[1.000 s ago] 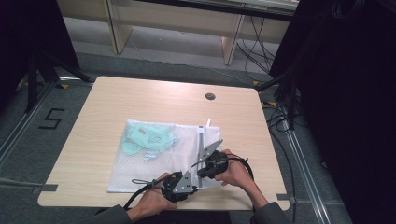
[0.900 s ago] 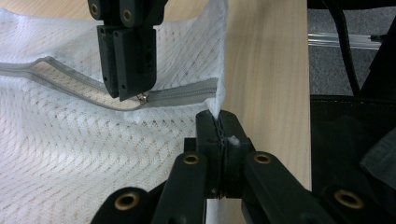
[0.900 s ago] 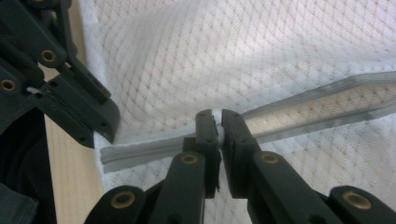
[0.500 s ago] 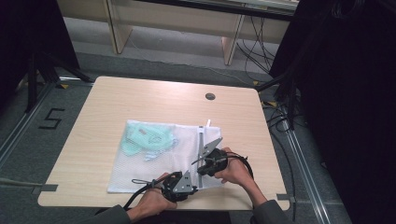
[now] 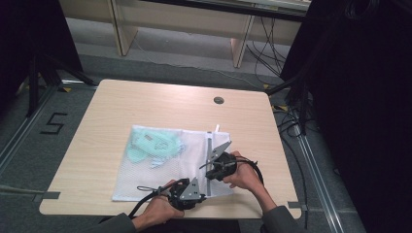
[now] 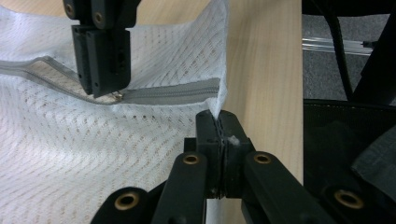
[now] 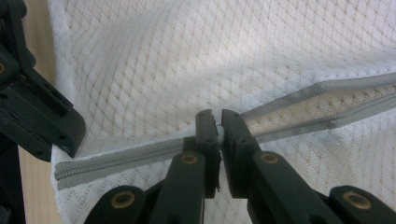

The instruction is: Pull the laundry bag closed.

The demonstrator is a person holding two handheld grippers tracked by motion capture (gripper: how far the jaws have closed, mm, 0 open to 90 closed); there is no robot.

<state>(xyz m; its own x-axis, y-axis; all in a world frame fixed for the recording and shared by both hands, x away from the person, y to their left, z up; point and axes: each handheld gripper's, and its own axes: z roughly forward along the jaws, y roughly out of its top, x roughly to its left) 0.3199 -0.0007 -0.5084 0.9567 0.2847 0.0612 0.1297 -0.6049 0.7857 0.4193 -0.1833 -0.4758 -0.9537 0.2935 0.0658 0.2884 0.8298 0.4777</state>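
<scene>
Lying flat at lower centre of the high view: a white mesh laundry bag (image 5: 165, 170) on a pale wooden table (image 5: 121, 111); inside it, toward the upper left of the bag, a mint-green garment (image 5: 150, 145) seen through the netting; along the bag's right edge, a grey zipper (image 5: 209, 150) running up and down the frame.

At bottom centre of the high view, the left gripper (image 5: 192, 193), held by a hand (image 5: 158, 211) entering from the bottom edge, set at the bag's lower right corner; in the left gripper view, at lower centre, jaws pressed tight together on the corner of the mesh beside the closed end of the zipper (image 6: 173, 93); clenched on the bag.

Just right of centre in the high view, the right gripper (image 5: 218, 162), held by the other hand (image 5: 245, 175), lying over the zipper line; in the right gripper view, at centre, jaws closed on the zipper pull (image 7: 216, 133), with the tape (image 7: 322, 105) parted into two grey bands to the right of the frame and joined (image 7: 116, 161) to the left; grasping the pull; seen from the left gripper view at upper left, those same black jaws (image 6: 100, 53) pointing down onto the zipper.

Both grippers near each other, not touching.
</scene>
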